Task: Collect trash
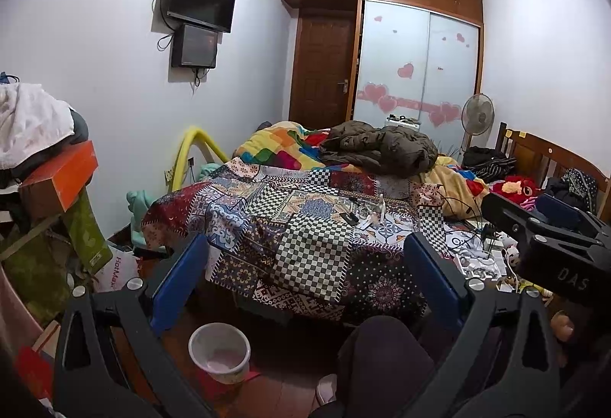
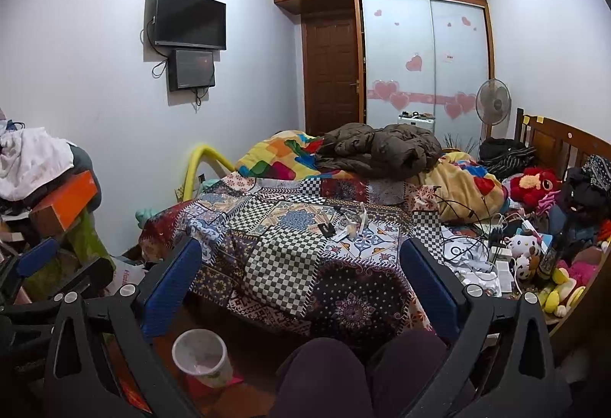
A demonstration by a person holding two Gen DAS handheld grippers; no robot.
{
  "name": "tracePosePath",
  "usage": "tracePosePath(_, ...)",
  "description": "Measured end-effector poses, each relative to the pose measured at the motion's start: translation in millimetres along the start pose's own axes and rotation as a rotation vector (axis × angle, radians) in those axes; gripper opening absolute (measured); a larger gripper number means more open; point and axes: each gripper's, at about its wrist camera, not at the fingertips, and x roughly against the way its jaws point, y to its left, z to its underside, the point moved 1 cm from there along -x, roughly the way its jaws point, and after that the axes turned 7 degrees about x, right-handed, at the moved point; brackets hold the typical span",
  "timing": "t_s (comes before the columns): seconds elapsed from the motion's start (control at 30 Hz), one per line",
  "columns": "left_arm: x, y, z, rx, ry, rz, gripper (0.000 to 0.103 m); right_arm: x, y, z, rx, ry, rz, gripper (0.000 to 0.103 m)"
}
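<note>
Small scraps of white trash [image 1: 368, 217] lie on the patterned bedspread [image 1: 305, 250], mid-bed; they also show in the right wrist view [image 2: 353, 225]. A pale plastic waste bin [image 1: 219, 351] stands on the floor by the bed's near corner, also seen in the right wrist view [image 2: 202, 357]. My left gripper [image 1: 305, 265] is open and empty, held in the air short of the bed. My right gripper [image 2: 301, 265] is open and empty too, beside the left; its body shows at the right of the left wrist view [image 1: 553, 238].
The person's knees [image 2: 343, 372] sit below the grippers. A brown jacket [image 2: 382, 147] and quilts lie farther up the bed. Cables, chargers and plush toys [image 2: 527, 246] crowd the right side by the wooden headboard. Boxes and clothes [image 1: 46, 166] pile up at left.
</note>
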Motion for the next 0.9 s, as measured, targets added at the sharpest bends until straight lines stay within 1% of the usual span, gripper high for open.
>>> tracePosePath(0.63,2.7,7.8,3.1,0.008,-0.006,-0.018,0.103,3.8,0.5,-3.4,0.010,-0.003,-0.002,0.103)
tracePosePath(0.67,2.6,8.0,2.7,0.009,-0.006,-0.019,0.103,1.7,6.3,-1.3,0.015,-0.003,-0.003,0.103)
tracePosePath(0.9,2.6,8.8,2.5,0.009,-0.007,-0.018,0.103,0.8,8.5,-4.3,0.020,-0.003,-0.003,0.103)
